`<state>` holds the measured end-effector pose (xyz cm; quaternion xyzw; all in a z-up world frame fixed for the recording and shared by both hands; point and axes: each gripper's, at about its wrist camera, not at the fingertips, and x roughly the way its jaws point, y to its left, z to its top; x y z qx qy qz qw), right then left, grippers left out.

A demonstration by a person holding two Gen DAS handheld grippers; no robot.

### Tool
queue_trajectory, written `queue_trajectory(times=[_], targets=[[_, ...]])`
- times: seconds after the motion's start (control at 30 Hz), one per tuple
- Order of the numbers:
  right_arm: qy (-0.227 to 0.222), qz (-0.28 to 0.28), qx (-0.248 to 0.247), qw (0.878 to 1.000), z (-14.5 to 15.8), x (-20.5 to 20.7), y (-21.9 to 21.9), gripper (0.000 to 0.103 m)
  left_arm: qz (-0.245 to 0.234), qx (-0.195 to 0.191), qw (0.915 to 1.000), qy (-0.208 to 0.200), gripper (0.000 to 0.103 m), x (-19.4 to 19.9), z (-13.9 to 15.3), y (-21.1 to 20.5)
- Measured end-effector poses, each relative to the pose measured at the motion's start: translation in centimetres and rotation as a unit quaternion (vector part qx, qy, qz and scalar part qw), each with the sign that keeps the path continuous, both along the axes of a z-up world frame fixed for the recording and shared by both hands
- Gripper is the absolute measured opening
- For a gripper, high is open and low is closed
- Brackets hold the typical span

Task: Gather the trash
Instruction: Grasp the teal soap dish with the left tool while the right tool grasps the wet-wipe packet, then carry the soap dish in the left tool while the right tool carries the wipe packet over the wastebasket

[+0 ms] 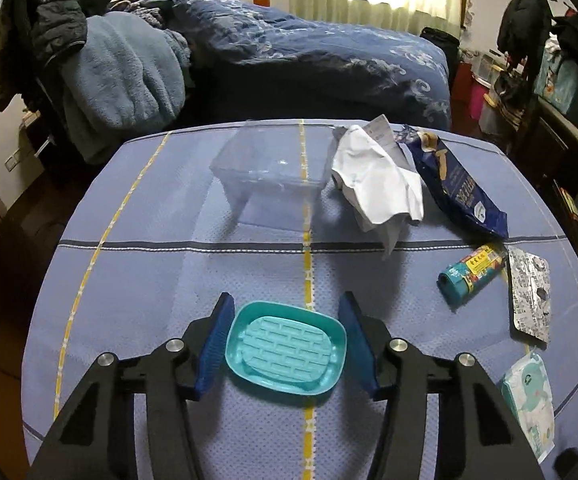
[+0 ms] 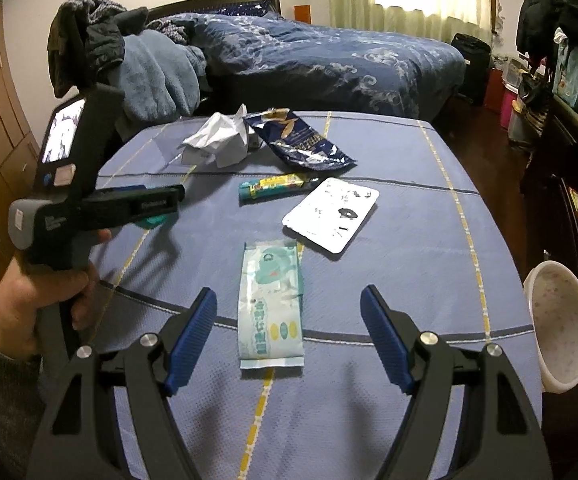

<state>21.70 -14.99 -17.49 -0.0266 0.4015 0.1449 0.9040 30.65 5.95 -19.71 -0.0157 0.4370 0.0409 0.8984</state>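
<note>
On a blue-clothed table lie crumpled white paper (image 1: 377, 178) (image 2: 219, 140), a dark blue snack bag (image 1: 455, 184) (image 2: 301, 144), a teal roll with a yellow label (image 1: 471, 274) (image 2: 275, 186), a silver foil pouch (image 1: 529, 294) (image 2: 333, 212) and a wet-wipes pack (image 1: 529, 398) (image 2: 271, 304). My left gripper (image 1: 287, 306) is open, its jaws either side of a teal soap dish (image 1: 285, 348) that rests on the cloth. My right gripper (image 2: 289, 294) is open and empty, straddling the near end of the wipes pack.
A clear plastic box (image 1: 269, 170) stands at the table's far middle. A white bowl (image 2: 561, 324) sits at the right table edge. A bed with blue bedding (image 1: 309, 52) lies beyond the table, with clothes piled on a chair (image 1: 101, 64) to the left.
</note>
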Motion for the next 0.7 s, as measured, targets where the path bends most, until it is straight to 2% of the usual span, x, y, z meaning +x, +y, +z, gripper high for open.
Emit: queue_trajectory(times=[0.13,0.27,0.37,0.43,0.5,0.57,0.63,0.7], targets=[[0.014,0.004,-0.008,1.0,-1.2,0.5,0.6,0.075,0.022,-0.003,0.9994,-0.027,0.054,-1.3,1.5,1.1],[0.044,0.01,-0.018,0.999,-3.0,1.9,1.6,0.075,0.024,0.002,0.9984,-0.051,0.054,-2.9,3.2,1.5],[0.033,0.007,-0.039,0.999,-3.5,2.5,2.5,0.076,0.02,0.001,0.9982,-0.056,0.054,-3.3,3.7,1.5],[0.034,0.008,-0.036,0.999,-3.5,2.8,2.9,0.077,0.021,-0.002,0.9981,-0.058,0.054,-3.7,3.9,1.7],[0.032,0.009,-0.038,0.999,-3.5,2.9,3.1,0.072,0.022,-0.006,0.9981,-0.057,0.054,-3.7,3.9,1.8],[0.029,0.014,-0.038,0.999,-3.4,2.7,3.2,0.053,0.022,-0.009,0.9981,-0.057,0.054,-3.7,3.9,1.8],[0.027,0.02,-0.041,0.999,-3.2,2.5,3.3,0.044,0.022,-0.009,0.9981,-0.056,0.054,-3.7,3.9,1.7],[0.021,0.022,-0.047,0.998,-3.2,2.3,3.3,0.044,0.022,-0.011,0.9982,-0.056,0.055,-3.8,3.9,1.7]])
